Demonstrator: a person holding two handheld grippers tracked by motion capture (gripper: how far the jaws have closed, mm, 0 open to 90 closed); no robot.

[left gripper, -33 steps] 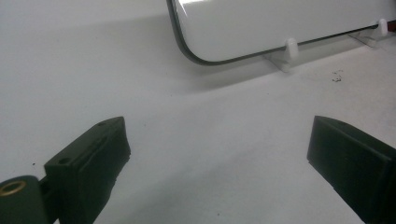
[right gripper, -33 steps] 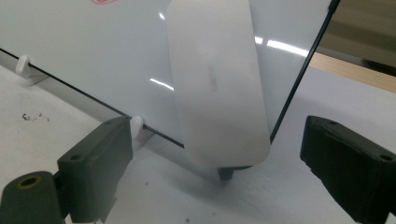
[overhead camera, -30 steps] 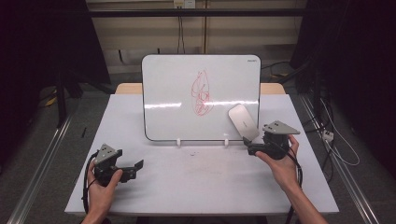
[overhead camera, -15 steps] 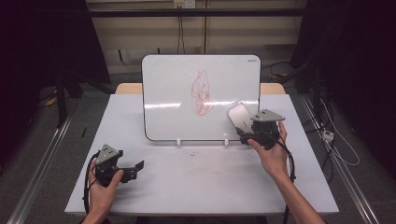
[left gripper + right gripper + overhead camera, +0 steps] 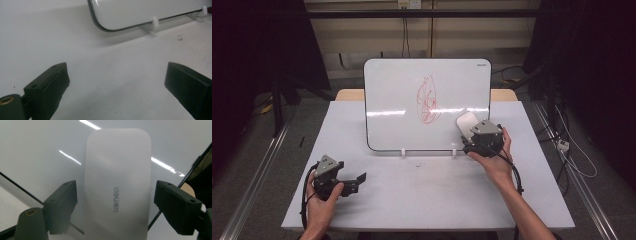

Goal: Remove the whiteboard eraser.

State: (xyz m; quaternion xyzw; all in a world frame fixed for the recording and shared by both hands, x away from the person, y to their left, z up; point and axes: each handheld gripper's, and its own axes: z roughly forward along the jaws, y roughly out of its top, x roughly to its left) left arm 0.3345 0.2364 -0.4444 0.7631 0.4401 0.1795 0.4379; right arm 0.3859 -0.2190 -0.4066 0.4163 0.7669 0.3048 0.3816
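My left gripper (image 5: 357, 179) rested agape on the tabletop (image 5: 422, 200), holding nothing. The red scribble (image 5: 428, 100) stood whole on the whiteboard (image 5: 392, 95), so I judged wiping hadn't begun. My right gripper (image 5: 115, 205) had the eraser (image 5: 117, 185) between its jaws at the board's lower right; whether it clamped, I couldn't tell.

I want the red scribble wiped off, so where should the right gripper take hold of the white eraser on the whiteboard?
Grip the eraser across its two long edges, coming at its flat back. It lies flat on the whiteboard, long and narrow with rounded corners, between the right gripper's parted jaws, so they can close on its narrow width.
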